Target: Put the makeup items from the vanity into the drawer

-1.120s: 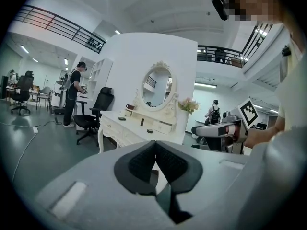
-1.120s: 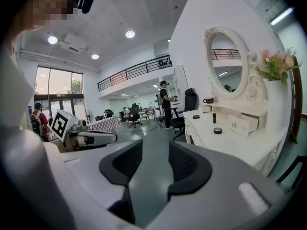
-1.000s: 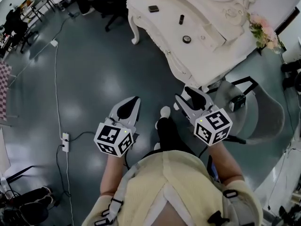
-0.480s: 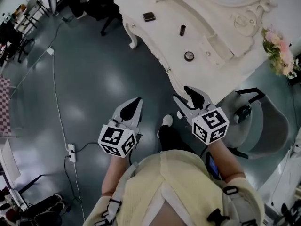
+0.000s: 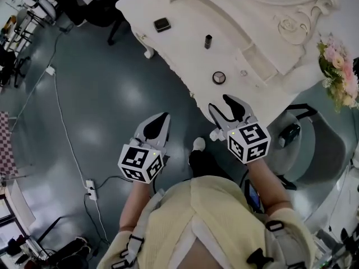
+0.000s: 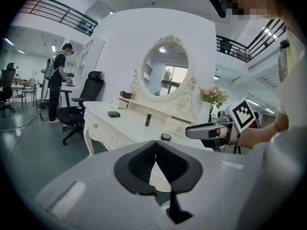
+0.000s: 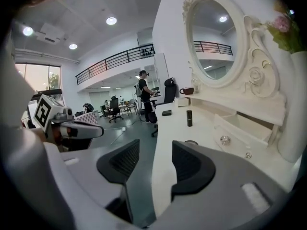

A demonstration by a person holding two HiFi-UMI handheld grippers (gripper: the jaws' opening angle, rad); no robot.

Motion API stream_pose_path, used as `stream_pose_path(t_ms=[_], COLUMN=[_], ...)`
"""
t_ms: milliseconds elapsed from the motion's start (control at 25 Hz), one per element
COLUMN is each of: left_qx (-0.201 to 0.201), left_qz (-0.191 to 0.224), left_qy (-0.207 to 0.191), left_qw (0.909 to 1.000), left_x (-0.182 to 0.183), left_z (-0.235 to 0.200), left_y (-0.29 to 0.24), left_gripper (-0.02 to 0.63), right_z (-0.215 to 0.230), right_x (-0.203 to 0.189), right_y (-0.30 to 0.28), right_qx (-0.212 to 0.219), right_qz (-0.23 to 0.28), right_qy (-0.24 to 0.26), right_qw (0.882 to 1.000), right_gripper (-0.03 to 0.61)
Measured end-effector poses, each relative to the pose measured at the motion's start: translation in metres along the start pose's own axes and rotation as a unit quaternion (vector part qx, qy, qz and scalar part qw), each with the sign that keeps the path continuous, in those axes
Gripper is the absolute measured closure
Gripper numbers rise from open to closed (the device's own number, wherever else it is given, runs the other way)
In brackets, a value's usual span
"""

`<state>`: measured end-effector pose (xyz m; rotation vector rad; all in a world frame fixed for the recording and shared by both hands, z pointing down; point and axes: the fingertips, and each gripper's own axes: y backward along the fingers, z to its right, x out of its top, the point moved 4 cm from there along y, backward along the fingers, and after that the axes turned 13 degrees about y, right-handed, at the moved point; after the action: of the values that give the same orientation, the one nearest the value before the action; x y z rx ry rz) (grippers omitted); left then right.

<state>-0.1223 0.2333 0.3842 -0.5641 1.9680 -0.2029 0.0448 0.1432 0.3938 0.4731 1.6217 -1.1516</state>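
Observation:
Three makeup items lie on the white vanity (image 5: 179,49): a dark square compact (image 5: 162,23), a dark lipstick tube (image 5: 208,41) standing upright, and a round compact (image 5: 219,77) near the front edge. A small drawer (image 5: 257,58) with a crystal knob (image 7: 224,140) juts from the shelf unit. My right gripper (image 5: 227,106) hovers at the vanity's front edge, short of the round compact (image 7: 191,142). Its jaws have just been opening and hold nothing. My left gripper (image 5: 159,119) is over the floor left of the vanity. Its pads meet at the tips (image 6: 155,145), with nothing held.
An oval mirror (image 6: 165,68) tops the vanity, with pink flowers (image 5: 338,66) at its right end and a mug (image 6: 126,94) on the shelf. A grey seat (image 5: 314,144) stands right of me. Black office chairs (image 6: 81,104), a standing person (image 6: 56,85) and a floor power strip (image 5: 90,188) lie left.
Both grippers have moved forward toward the vanity, which now lies nearer in the head view. The right gripper's tips have reached its front edge.

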Motion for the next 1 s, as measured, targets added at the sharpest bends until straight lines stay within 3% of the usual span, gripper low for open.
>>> stream_pose_path(t_ms=[440,1000], left_qx=[-0.021,-0.049], left_qz=[-0.040,-0.066], left_qy=[-0.023,-0.047], left_qw=[0.9987,0.9955], left_x=[0.019,0.030], left_z=[-0.008,-0.008], left_y=[-0.076,-0.122], left_gripper=[0.615,0.615], right_z=[0.056,0.070], right_x=[-0.020,-0.037], right_y=[-0.039,-0.077], right_qx=[-0.035,-0.051], right_qz=[-0.040,-0.087], right_qy=[-0.006,0.014], right_qw=[0.999,0.995], right_gripper=[0.359,0.334])
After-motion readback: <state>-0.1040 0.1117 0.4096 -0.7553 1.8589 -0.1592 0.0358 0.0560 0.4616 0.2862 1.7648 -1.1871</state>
